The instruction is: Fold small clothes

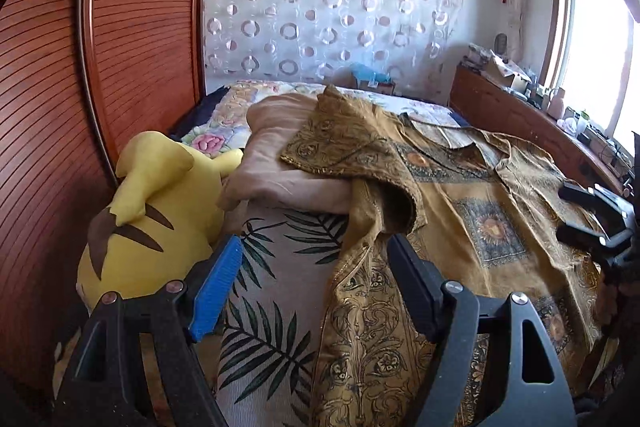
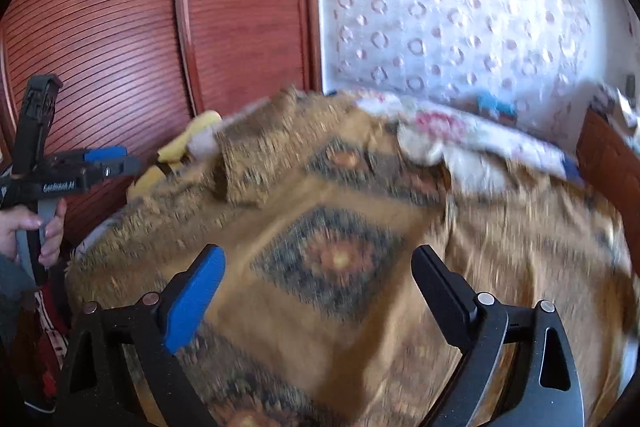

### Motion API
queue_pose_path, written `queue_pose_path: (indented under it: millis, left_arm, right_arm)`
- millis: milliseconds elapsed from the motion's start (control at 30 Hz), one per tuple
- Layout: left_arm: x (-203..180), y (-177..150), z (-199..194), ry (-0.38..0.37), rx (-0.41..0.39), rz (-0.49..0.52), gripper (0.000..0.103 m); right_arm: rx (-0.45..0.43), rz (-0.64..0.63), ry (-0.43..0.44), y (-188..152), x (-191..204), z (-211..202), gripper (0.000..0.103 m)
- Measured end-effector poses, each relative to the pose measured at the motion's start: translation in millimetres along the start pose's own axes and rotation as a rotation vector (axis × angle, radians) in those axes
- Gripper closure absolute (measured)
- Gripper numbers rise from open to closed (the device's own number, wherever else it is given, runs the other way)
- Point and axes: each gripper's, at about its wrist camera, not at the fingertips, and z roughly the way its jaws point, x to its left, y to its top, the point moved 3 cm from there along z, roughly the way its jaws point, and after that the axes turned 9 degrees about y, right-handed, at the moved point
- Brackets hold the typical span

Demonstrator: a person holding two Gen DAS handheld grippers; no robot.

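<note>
shirt (image 1: 472,195): thin matt patterned cloth | plush toy (image 1: 152,211): soft yellow fabric | wardrobe (image 1: 132,27): ribbed, glossy reddish wood | curtain (image 1: 320,7): sheer cloth

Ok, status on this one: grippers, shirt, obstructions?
Left gripper open, right gripper open, both empty. Mustard shirt spread out, one sleeve flipped over. Yellow plush beside, clear.

White lettering on the left gripper (image 2: 114,157) is too blurred to read.

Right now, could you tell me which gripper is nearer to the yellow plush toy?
Left. The left gripper hovers open right beside the yellow plush toy; the right gripper is open over the shirt, farther off.
</note>
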Motion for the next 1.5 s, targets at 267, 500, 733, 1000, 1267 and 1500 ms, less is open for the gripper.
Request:
queue_pose_path:
  millis: [267, 500, 733, 1000, 1267, 1500]
  left_arm:
    - [-2.0, -0.7, -16.3, -0.012, -0.058, 0.020, 0.027]
    - [-1.8, -5.4, -21.4, -0.018, -0.057, 0.030, 0.027]
    - [2.0, -12.0, -23.1, -0.025, -0.046, 0.030, 0.027]
    - [-1.8, -12.7, -25.6, -0.023, -0.050, 0.040, 0.027]
    - [-4.9, -14.3, -26.2, -0.026, -0.048, 0.048, 0.027]
    - [-8.9, -11.8, -23.4, -0.024, -0.047, 0.053, 0.027]
  right_arm:
    - [-0.072, -0.163, 0.060, 58.0, 24.1, 41.5, 0.008]
    - [0.096, -0.207, 0.076, 67.6, 35.1, 132.7, 0.022]
    - [0.163, -0.293, 0.041, 75.0, 50.3, 174.0, 0.026]
    - [0.168, -0.334, -0.065, 94.0, 49.0, 200.3, 0.052]
    - [0.070, -0.122, -0.030, 99.8, 11.7, 185.4, 0.095]
    - [0.103, 0.099, -0.049, 81.2, -48.5, 177.1, 0.095]
